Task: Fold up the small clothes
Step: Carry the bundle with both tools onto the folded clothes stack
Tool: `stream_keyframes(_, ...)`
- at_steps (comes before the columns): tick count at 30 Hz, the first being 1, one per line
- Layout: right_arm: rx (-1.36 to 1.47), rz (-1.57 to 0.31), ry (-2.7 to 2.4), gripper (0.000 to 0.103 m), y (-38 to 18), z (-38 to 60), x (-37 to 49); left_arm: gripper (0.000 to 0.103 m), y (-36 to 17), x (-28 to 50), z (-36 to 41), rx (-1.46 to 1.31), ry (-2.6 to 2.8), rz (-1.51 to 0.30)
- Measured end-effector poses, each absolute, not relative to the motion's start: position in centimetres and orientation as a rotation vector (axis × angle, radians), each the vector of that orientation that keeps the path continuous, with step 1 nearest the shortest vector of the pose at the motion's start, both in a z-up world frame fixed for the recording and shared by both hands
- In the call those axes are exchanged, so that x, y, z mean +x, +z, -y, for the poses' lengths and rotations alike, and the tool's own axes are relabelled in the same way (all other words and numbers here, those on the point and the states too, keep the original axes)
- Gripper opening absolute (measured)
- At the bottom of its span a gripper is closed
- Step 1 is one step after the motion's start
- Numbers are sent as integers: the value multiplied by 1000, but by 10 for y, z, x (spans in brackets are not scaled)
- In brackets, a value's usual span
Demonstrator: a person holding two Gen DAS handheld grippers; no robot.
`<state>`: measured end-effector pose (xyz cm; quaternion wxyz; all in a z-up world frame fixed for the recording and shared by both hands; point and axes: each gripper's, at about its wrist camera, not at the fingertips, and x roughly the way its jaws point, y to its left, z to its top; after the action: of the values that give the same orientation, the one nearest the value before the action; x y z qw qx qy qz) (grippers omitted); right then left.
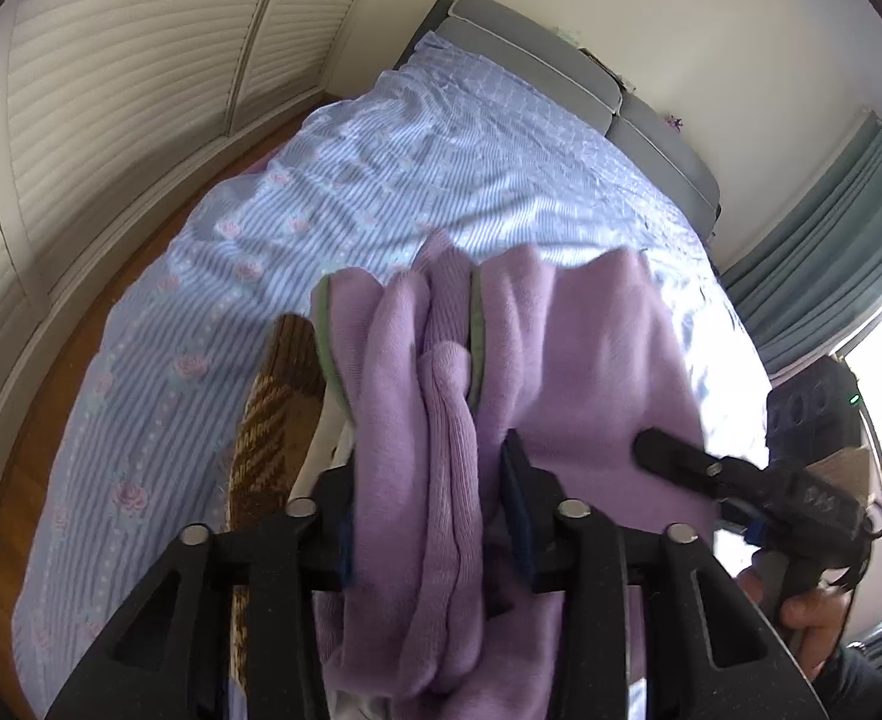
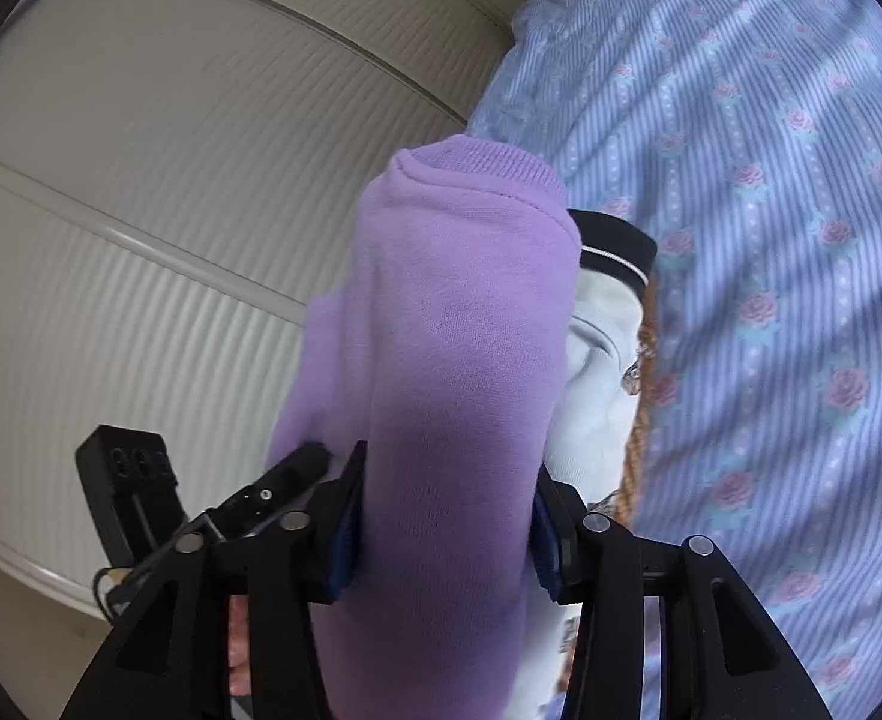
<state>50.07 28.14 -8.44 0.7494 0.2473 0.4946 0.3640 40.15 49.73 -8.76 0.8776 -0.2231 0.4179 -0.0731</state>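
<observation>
Carried a lilac sweatshirt (image 1: 567, 360) above the striped bed (image 1: 381, 180), bunched and clamped in both the left gripper (image 1: 435, 516) and right gripper (image 2: 441, 516). Likely the lay-out step; next called for spreading it flat on the bedspread.

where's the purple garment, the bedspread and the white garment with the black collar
purple garment (image 2: 441, 360), right wrist view, broad front of the fabric
bedspread (image 1: 381, 180), left wrist view, bare striped stretch
white garment (image 2: 597, 360), right wrist view, white body below its black collar
</observation>
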Motion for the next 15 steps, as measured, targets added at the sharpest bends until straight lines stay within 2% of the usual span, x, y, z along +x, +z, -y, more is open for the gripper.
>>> stream_keyframes(5, 502, -1063, 810, 56, -70, -279, 499, 53, -77, 392, -490, -396, -119, -834)
stream_keyframes(10, 385, -953, 783, 78, -47, -261, 467, 66, -45, 368, -478, -282, -63, -775)
stream_keyframes(14, 306, -815, 783, 80, -23, -246, 453, 76, -20, 337, -457, -198, -17, -680)
stream_keyframes(15, 281, -770, 788, 84, -16, -245, 451, 80, -15, 328, -446, -168, -10, -657)
